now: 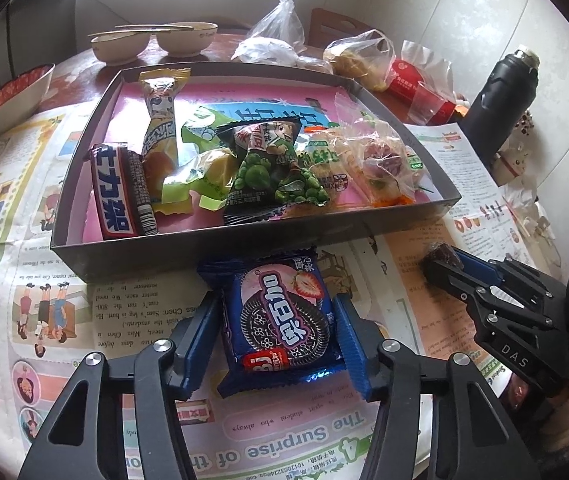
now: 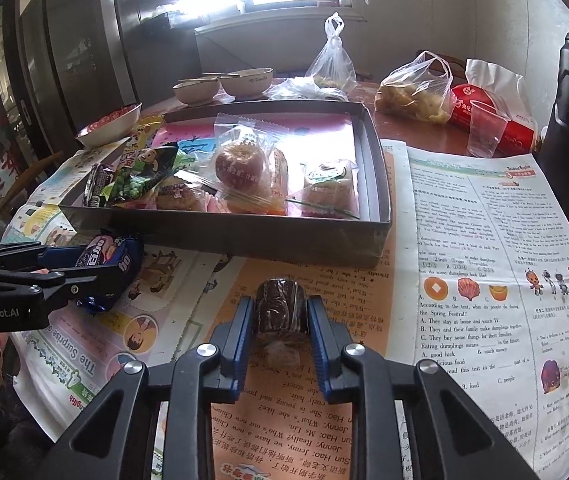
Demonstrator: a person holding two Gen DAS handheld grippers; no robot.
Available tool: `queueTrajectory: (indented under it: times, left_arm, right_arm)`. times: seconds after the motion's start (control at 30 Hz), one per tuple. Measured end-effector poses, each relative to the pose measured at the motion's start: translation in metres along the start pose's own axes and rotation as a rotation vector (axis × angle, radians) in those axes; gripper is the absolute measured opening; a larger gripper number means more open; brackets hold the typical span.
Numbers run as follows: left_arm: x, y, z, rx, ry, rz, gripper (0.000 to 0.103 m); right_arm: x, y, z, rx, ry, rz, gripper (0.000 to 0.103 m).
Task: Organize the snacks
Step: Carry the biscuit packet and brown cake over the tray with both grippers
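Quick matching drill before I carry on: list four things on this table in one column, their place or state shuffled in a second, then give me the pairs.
Things:
1. Oreo pack
2. dark wrapped roll
3. green pea snack bag
4. clear plastic cup

Places or states:
A. lying inside the grey box
B. between the fingers of the right gripper
C. standing upright on the table beyond the newspaper
D. between the fingers of the left gripper

Pairs: 1-D, 2-B, 3-A, 4-C
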State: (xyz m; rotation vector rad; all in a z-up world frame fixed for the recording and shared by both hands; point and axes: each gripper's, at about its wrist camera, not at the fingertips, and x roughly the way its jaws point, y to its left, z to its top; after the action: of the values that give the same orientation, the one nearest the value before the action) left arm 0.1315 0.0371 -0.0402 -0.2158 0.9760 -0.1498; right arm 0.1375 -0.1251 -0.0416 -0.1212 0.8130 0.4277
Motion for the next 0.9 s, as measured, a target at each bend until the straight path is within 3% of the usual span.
queueTrajectory:
  times: [0.2,0.6,0.9]
  left_arm:
    - [-0.013,0.011,-0.003,-0.029,0.008,-0.034,0.055]
    - [-0.062,0.041,0.005,-0.074,-0.112,0.024,0.054]
    - [-0.073,0.060,0.017,-0.126,-0.166,0.049,0.055]
  right_arm:
    - [-0.004,0.000,0.002,0.004,-0.008,0.006,0.027]
    - [-0.016,0.008,0.005,-0.003,-0.039,0.034,0.027]
    - [-0.026,0.005,0.013,0.020,-0.067,0.044,0.027]
